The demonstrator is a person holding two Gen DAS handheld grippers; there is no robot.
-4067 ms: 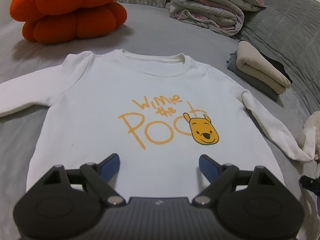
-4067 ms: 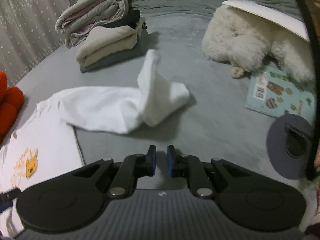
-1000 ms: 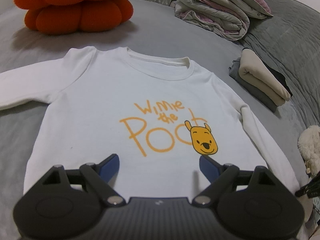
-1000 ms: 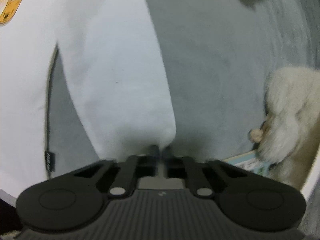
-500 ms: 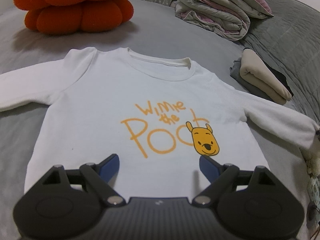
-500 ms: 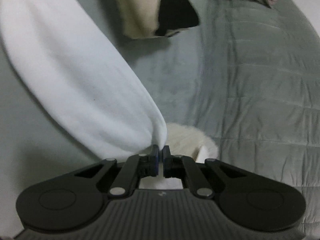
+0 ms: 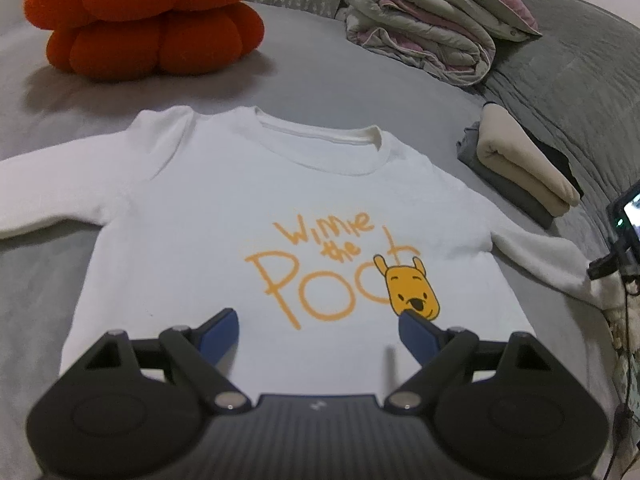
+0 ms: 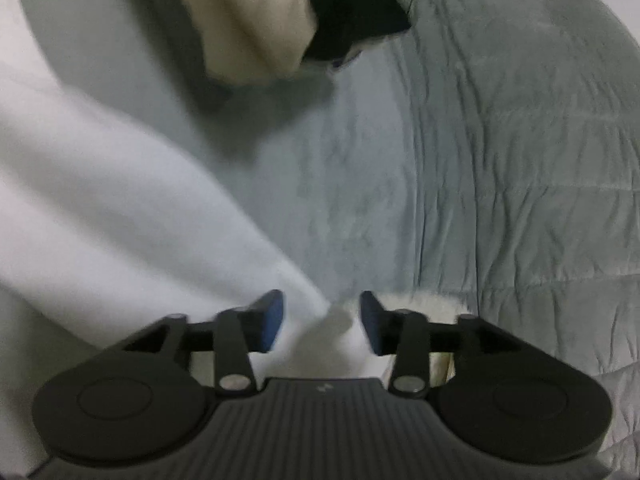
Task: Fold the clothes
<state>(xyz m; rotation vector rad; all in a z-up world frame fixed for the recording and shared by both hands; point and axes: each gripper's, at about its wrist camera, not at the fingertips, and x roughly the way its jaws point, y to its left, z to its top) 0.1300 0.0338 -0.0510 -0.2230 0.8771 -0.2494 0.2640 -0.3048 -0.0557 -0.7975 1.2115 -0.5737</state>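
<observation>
The right gripper (image 8: 322,322) is standing with its jaws spread apart, gripping nothing; the cuff end of the white sleeve (image 8: 132,224) is lying in the gap between its blue pads (image 8: 270,318), and the sleeve is running off toward 10 o'clock across the grey bedspread (image 8: 500,168). The right wrist view is blurred. The left gripper (image 7: 318,330) is also holding its jaws wide apart, hovering over the hem of the white sweatshirt (image 7: 224,216), touching no cloth that can be seen.

The sweatshirt is lying flat and face up in the middle of the bed, its collar pointing toward 12 o'clock and the orange Pooh print (image 7: 340,268) showing. One sleeve is stretching out toward 9 o'clock, the other toward 3 o'clock.

An orange cushion (image 7: 152,16) is sitting at 11 o'clock, a folded quilt (image 7: 432,28) at 1 o'clock, and a stack of folded clothes (image 7: 520,168) at 2 o'clock, just beside the sweatshirt's shoulder.
</observation>
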